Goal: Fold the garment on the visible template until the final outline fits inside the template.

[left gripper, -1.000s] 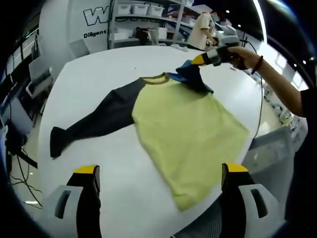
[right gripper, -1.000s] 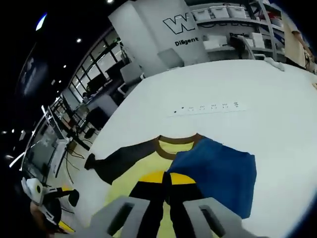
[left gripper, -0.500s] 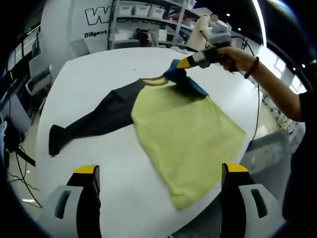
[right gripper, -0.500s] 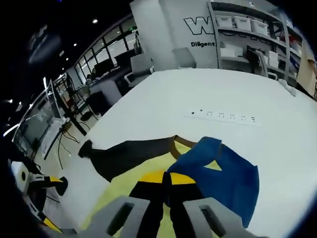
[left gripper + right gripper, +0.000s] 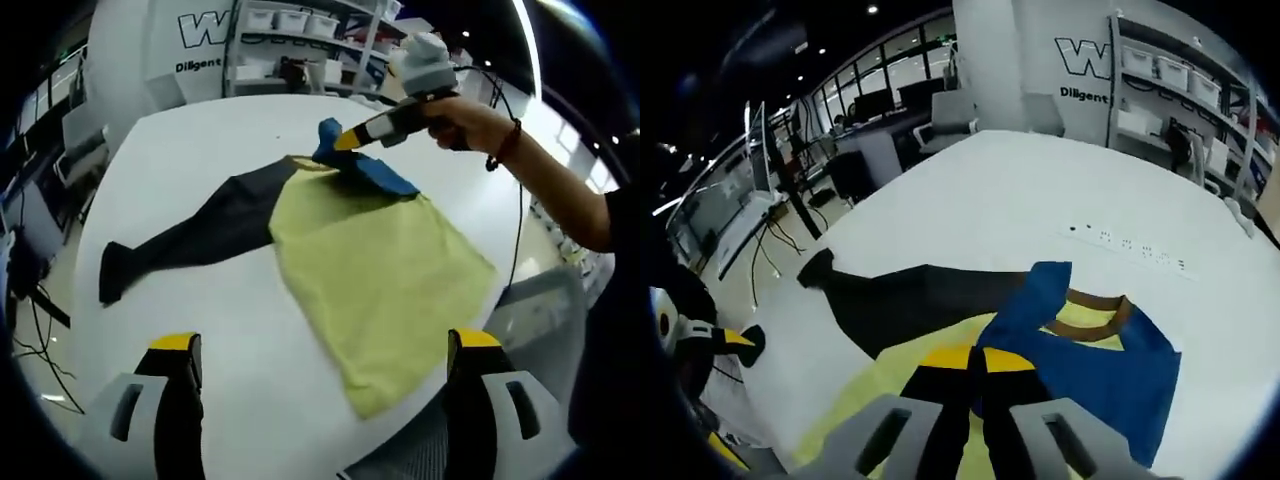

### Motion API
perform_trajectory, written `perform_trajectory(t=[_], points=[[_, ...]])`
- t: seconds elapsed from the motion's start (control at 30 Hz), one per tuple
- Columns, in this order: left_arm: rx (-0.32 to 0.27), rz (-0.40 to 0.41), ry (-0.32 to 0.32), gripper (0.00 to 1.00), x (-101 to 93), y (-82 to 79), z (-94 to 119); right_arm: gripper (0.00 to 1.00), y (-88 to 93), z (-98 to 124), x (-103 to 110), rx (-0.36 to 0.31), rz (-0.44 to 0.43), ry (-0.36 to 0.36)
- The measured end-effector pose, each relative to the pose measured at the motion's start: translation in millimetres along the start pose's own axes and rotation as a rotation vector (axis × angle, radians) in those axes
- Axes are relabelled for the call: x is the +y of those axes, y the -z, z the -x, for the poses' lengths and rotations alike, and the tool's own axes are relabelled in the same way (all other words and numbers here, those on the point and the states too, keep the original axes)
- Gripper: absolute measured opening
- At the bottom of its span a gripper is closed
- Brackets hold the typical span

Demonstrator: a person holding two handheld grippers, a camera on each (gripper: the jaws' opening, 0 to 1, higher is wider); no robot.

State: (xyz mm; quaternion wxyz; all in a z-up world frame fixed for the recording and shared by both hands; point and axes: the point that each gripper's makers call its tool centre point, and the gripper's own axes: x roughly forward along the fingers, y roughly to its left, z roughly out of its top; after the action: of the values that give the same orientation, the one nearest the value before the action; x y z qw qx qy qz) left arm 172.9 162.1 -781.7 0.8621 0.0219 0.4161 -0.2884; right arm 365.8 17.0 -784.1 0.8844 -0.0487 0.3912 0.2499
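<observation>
Left claw (image 5: 325, 375) sits low in the left gripper view, its two yellow-tipped jaws spread wide apart at the bottom of the frame with nothing between them, hanging above the near edge of the white bench (image 5: 190, 140). Centre frame, the garment (image 5: 375, 270) lies flat on that bench: a yellow-green body running from the middle down toward the lower right, and a black sleeve (image 5: 185, 240) stretching away to the left edge. Up top, just right of centre, the right claw (image 5: 340, 140) comes in from the right in a person's hand (image 5: 460, 115), pinching the blue sleeve (image 5: 365, 165) and lifting it over the collar area. Behind the bench, shelving (image 5: 290, 45) with white bins lines the upper part of the frame.

Over to the right gripper view: the right claw (image 5: 975, 365) rises from the bottom centre, jaws pressed together on the blue sleeve (image 5: 1090, 370), which drapes across the lower right of the frame and partly covers the brownish collar (image 5: 1090, 325). The yellow-green body (image 5: 890, 385) shows at lower left of the jaws, and the black sleeve (image 5: 910, 305) reaches left across the white bench (image 5: 1020, 190). A row of small dark marks (image 5: 1130, 245) sits on the bench at the right of centre. Chairs and desks (image 5: 870, 130) fill the upper left background.
</observation>
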Motion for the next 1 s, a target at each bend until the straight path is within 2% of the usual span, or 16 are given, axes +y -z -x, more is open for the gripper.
perform_trajectory(t=[0.3,0.47,0.53,0.7,0.77,0.9,1.0], points=[[-0.004,0.006,-0.005,0.99,2.5,3.6,5.1,0.0,28.0,-29.3,11.1,0.077,0.045,-0.025],[-0.004,0.008,-0.004,0.99,2.7,5.9,6.3,0.0,36.9,-41.4,21.3,0.096,0.079,-0.059],[-0.004,0.007,-0.002,0.99,2.4,6.1,6.3,0.0,38.8,-43.4,24.2,0.101,0.082,-0.071],[-0.005,0.01,0.004,0.99,1.7,6.7,5.3,0.0,37.7,-49.5,45.1,0.083,0.053,-0.171],[-0.01,0.009,0.005,0.99,1.4,5.7,6.0,0.0,43.2,-50.2,50.2,0.106,0.061,-0.18],[-0.018,0.012,0.006,0.99,2.7,4.6,7.9,0.0,44.1,-51.9,52.6,0.11,0.07,-0.189],[-0.016,0.009,0.0,0.99,-0.1,5.6,8.5,0.0,35.7,-45.0,52.6,0.068,0.057,-0.186]])
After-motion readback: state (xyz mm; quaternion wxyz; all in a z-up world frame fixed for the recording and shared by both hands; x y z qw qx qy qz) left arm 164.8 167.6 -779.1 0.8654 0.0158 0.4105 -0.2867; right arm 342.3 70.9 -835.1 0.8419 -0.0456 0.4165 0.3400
